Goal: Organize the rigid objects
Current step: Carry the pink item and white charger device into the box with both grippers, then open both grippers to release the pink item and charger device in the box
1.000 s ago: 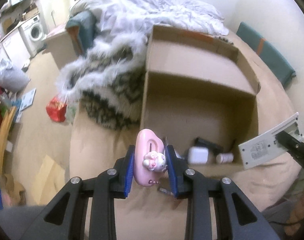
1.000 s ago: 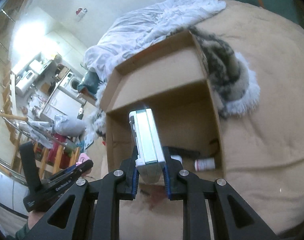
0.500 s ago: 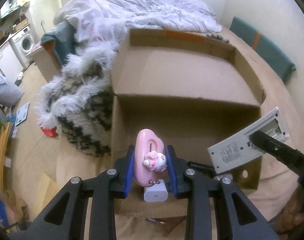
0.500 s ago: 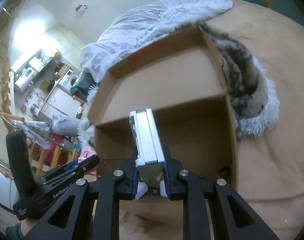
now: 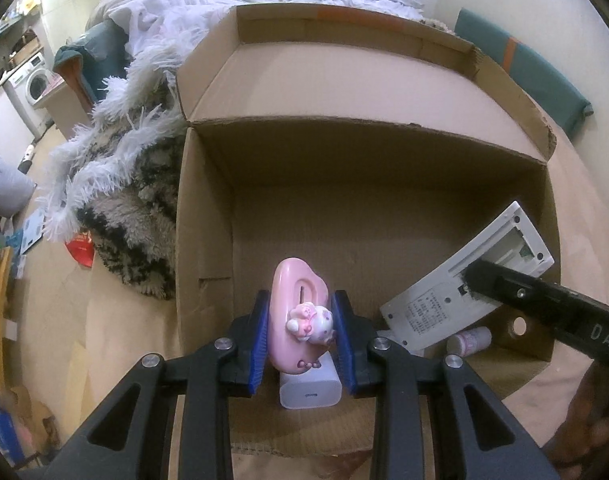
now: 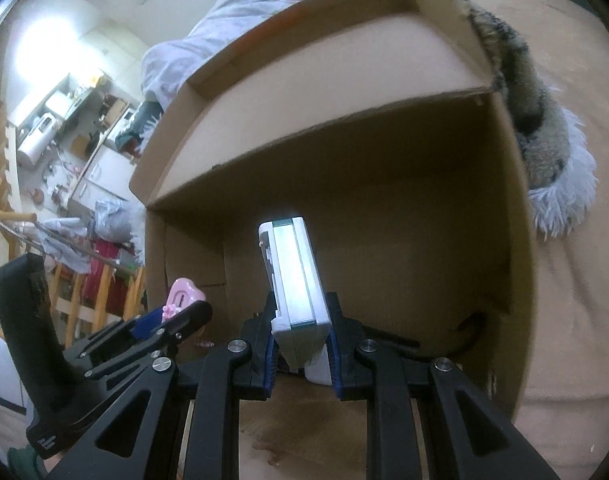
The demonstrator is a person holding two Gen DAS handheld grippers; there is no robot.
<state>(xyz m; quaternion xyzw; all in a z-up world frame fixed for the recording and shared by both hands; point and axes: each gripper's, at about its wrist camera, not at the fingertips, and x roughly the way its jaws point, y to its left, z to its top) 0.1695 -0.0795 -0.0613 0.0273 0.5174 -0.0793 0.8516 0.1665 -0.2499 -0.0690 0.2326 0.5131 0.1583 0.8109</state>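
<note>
Here my left tool [image 5: 300, 340] is clamped on a glossy pink heart-shaped coin bank with a small bunny figure [image 5: 298, 316], held over the open brown cardboard box [image 5: 384, 208]. Just below its tips a white plastic charger block [image 5: 310, 390] lies on the box floor. To the right, my right tool [image 6: 300, 350] grips a flat white rectangular device with green trim [image 6: 294, 276], edge up inside the box.

one box [image 5: 208, 240], two tongs, one charger [image 5: 310, 392]

Small bottle [image 5: 469, 340] label perhaps illegible
</note>
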